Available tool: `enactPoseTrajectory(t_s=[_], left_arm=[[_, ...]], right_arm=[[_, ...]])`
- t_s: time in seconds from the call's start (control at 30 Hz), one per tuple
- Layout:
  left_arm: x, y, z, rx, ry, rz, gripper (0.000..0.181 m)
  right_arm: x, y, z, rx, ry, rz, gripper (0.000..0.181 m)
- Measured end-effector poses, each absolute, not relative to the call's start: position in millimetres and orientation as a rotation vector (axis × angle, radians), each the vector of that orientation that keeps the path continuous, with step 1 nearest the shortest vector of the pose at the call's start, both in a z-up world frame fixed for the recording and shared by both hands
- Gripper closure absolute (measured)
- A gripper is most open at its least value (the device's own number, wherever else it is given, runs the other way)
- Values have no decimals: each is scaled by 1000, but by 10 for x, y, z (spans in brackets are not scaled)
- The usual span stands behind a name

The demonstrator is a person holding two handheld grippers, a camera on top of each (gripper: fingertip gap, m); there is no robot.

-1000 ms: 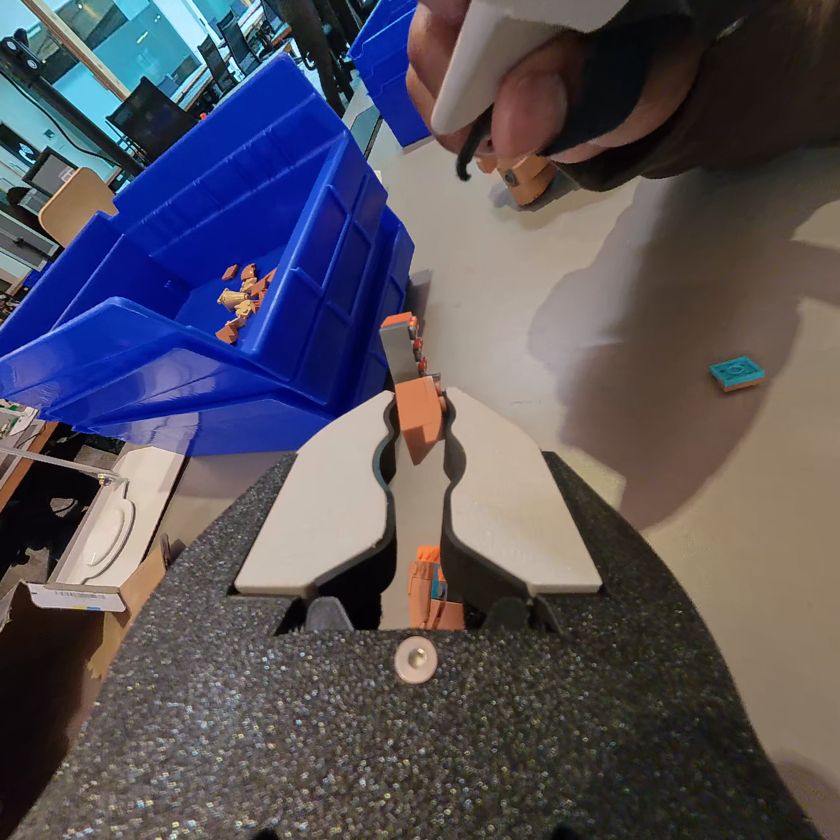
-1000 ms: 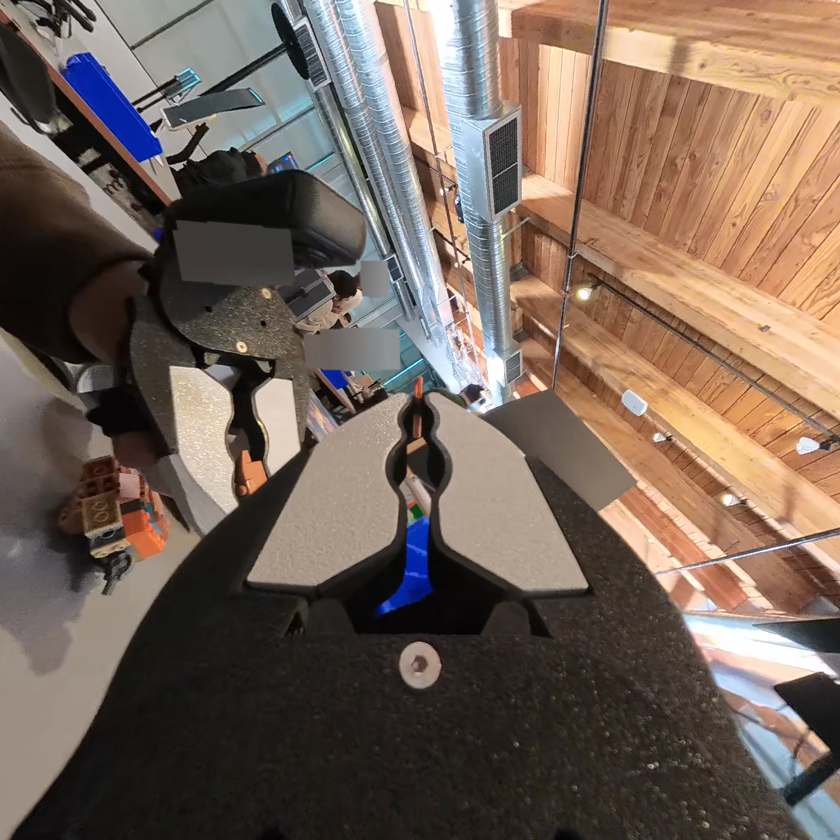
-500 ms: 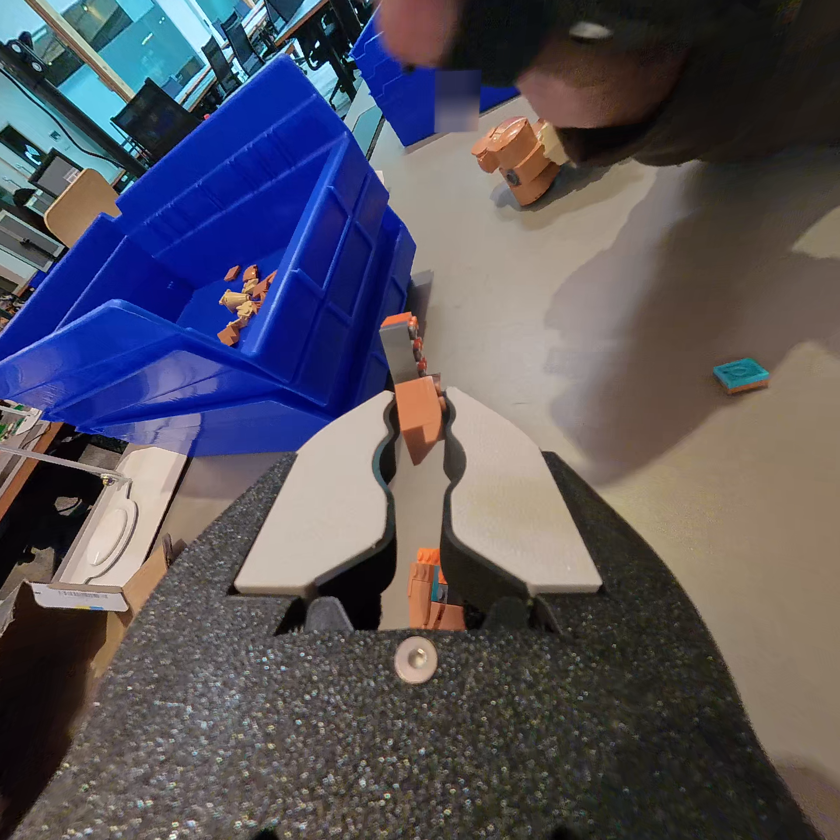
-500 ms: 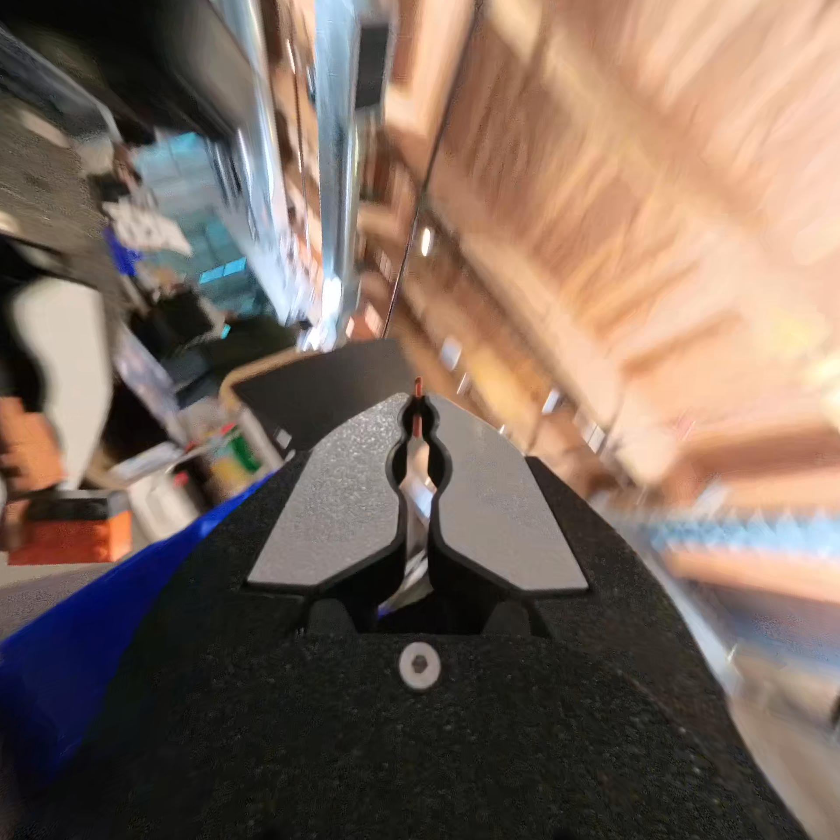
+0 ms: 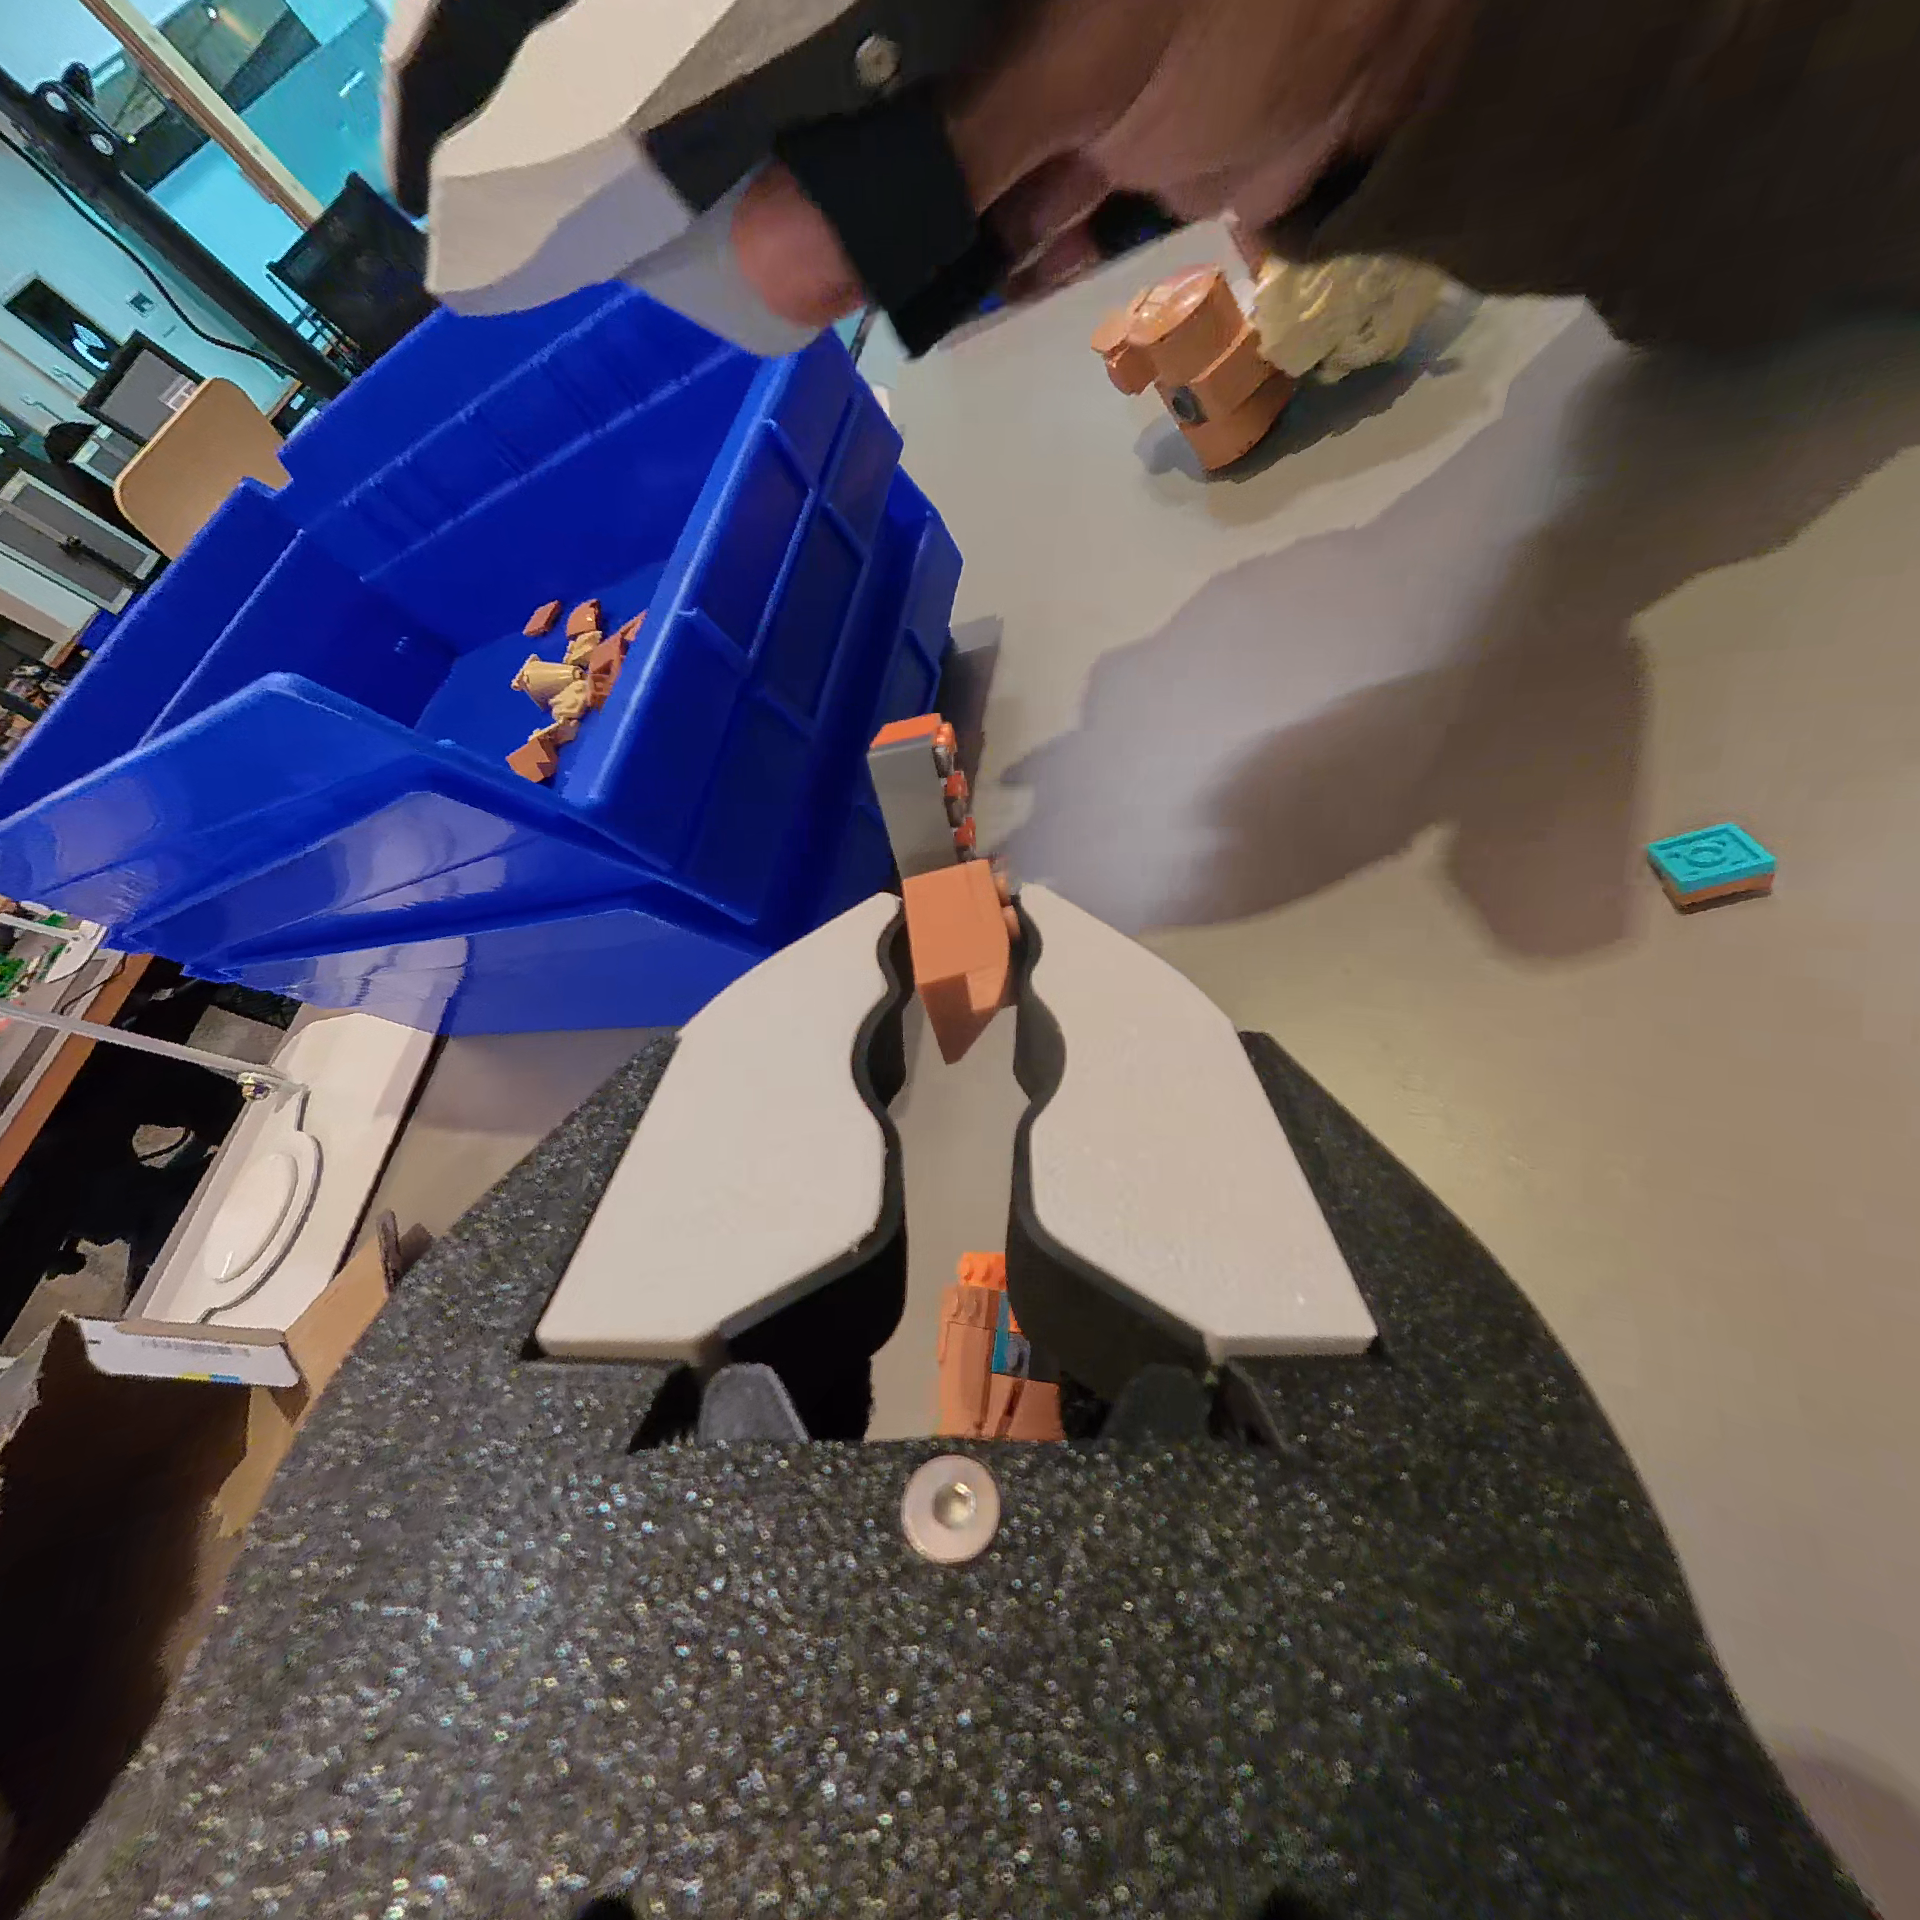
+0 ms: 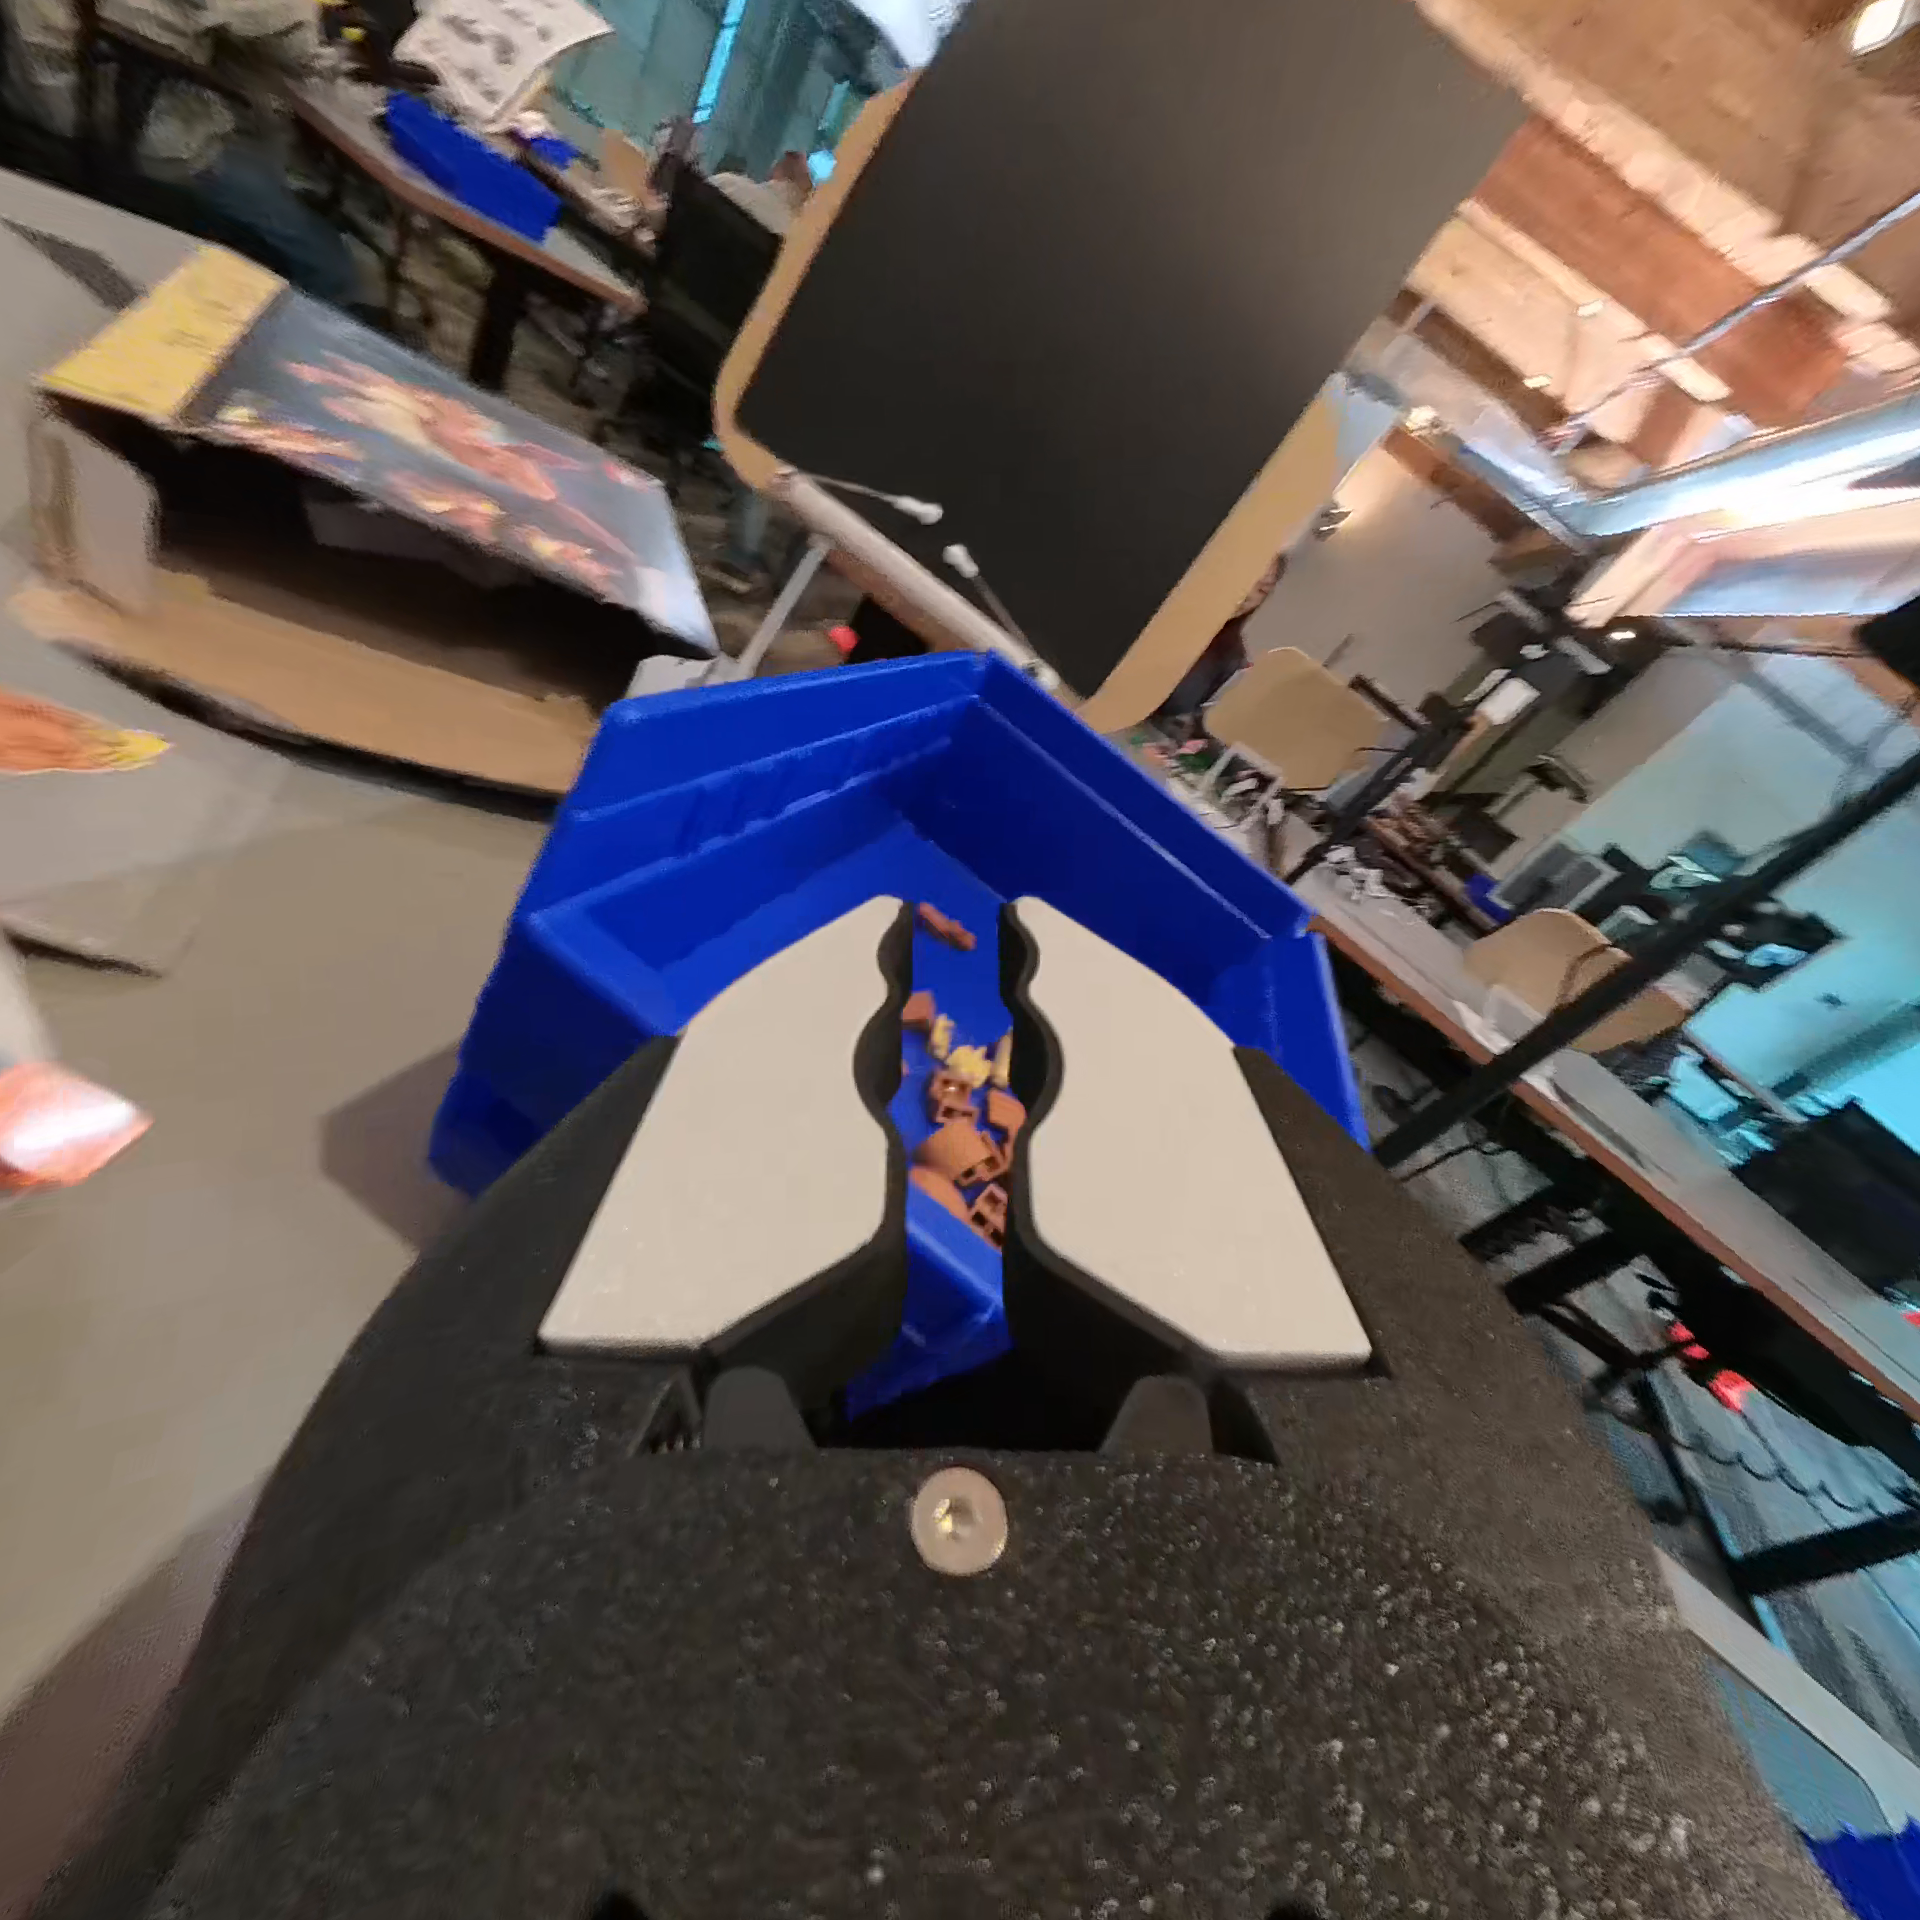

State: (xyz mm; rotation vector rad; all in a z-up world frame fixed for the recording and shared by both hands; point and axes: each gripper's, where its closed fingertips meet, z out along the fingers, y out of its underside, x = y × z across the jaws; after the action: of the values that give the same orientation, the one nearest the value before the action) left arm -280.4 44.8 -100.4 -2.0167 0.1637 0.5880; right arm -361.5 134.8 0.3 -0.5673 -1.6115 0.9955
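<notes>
My left gripper (image 5: 956,920) is shut on a brick assembly (image 5: 951,961): an orange-brown block with a grey plate that sticks out past the tips. It hovers just right of a blue bin (image 5: 727,644). That bin holds small brown and tan pieces (image 5: 566,675). My right gripper (image 6: 956,909) points down into the blue bin (image 6: 790,748), jaws a little apart, over the loose pieces (image 6: 961,1122). A small brown piece (image 6: 943,923) shows between the tips, touching neither side. The right gripper also shows blurred at the top of the left wrist view (image 5: 540,239), held by a hand.
An orange brick build (image 5: 1195,364) and a teal-topped small plate (image 5: 1709,862) lie on the grey table (image 5: 1455,1143). A cardboard box (image 5: 208,1351) sits below the table edge at lower left. Beyond the bin are a printed box (image 6: 416,457) and a dark-backed chair (image 6: 1091,312). Across from one pair of fingers to the other is roughly 15 cm.
My right gripper swung from pointing at the ceiling down over the blue bin, and its jaws parted, no longer pinching the thin orange piece. The left gripper held still.
</notes>
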Motion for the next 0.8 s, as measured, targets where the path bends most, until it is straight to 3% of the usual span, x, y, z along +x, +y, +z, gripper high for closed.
enactPoseTrajectory(t_s=[0.13, 0.43, 0.8], left_arm=[[-2832, 428, -977, -2005, 148, 598, 165], [-2815, 478, -1051, -2021, 156, 586, 165], [-2729, 493, -1210, -2103, 245, 587, 165]], right_arm=[[-3140, 1155, -232, -436, -1935, 1069, 165], [-1732, 816, -1638, 96, -2848, 1165, 150], [-1559, 779, -2012, 172, -3010, 991, 148]])
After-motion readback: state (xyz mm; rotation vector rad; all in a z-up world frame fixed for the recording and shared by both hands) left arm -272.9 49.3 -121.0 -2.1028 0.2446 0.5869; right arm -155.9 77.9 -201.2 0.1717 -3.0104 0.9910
